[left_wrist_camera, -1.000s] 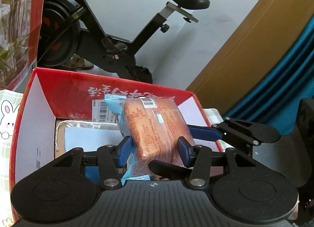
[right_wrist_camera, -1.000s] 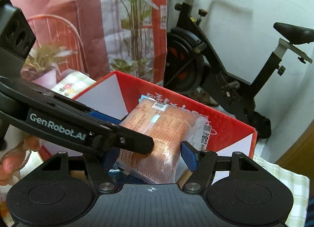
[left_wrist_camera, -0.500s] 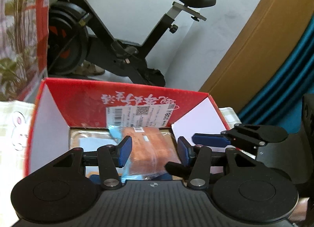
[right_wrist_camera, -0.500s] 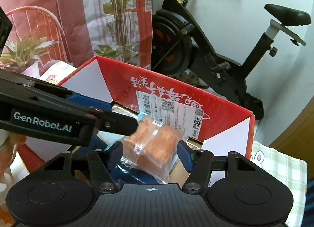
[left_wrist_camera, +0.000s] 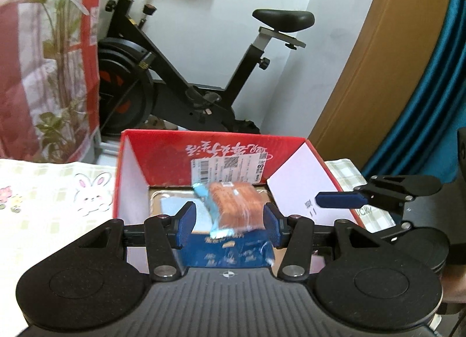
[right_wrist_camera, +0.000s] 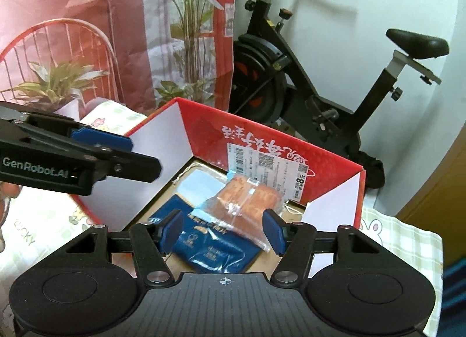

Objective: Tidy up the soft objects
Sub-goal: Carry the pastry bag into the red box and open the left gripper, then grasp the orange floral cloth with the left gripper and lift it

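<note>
- Left wrist view: left gripper (left_wrist_camera: 228,222) is hovering above the near end of the red cardboard box (left_wrist_camera: 204,144), jaws spread and gripping nothing.
- Wrapped bread packet (left_wrist_camera: 234,204), orange-brown with a light blue sealed end, is lying inside the box, seen between the blue pads but below them; no pad is touching it as far as the blurred frame shows.
- Bread packet is resting partly on a dark blue pouch (left_wrist_camera: 227,252) at the near end of the box floor; a pale blue flat item (left_wrist_camera: 170,206) is lying farther in, to the left.
- Right gripper (left_wrist_camera: 340,200) is entering this view from the right, over the box's white right flap.
- Right wrist view: right gripper (right_wrist_camera: 222,232) is holding above the box (right_wrist_camera: 320,159), jaws parted, nothing pinched; the packet (right_wrist_camera: 247,200) is sitting lower, inside the box.
- Left gripper (right_wrist_camera: 102,139) is showing at the left edge, over the box's left wall.
- White shipping label (right_wrist_camera: 268,171) is stuck on the inner far wall.
- Box is sitting on a desk under a checked cloth with rabbit prints (left_wrist_camera: 93,191).
- Exercise bike (left_wrist_camera: 186,75) is standing behind the box, against the white wall.
</note>
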### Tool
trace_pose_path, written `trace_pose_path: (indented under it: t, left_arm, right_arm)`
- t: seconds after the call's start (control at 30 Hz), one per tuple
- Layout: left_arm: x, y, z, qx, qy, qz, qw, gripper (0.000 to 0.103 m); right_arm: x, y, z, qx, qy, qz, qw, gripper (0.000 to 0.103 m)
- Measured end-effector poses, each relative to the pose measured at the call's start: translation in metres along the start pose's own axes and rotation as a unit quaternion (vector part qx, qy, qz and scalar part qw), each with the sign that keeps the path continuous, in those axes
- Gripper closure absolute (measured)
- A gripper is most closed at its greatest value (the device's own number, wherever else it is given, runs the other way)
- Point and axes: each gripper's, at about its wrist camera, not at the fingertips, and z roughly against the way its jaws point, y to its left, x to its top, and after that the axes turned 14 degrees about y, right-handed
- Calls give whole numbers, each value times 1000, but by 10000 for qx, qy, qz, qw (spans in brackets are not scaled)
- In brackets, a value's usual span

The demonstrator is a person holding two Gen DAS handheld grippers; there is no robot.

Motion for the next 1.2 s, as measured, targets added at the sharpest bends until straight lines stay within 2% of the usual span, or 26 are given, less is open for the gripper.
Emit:
trace_pose_path:
  t: [0.23, 0.57, 0.97, 1.2]
  left_arm:
    - [-36, -7, 35, 251, -110, -58, 9996, 51]
    - [-94, -16, 60, 319, -57, -51, 9995, 51]
    - [-151, -20, 54, 618, 93, 61, 9980, 51]
    - [-173, -15, 37, 582, 129, 579, 9965, 51]
  right_arm:
    - [-31, 21, 29, 37, -173, -2, 9998, 46]
    - [-82, 45, 51, 167, -254, -21, 9995, 46]
    - [-137, 58, 39, 354, -259, -543, 9976, 47]
    - [-160, 64, 8, 422, -266, -1028, 9934, 52]
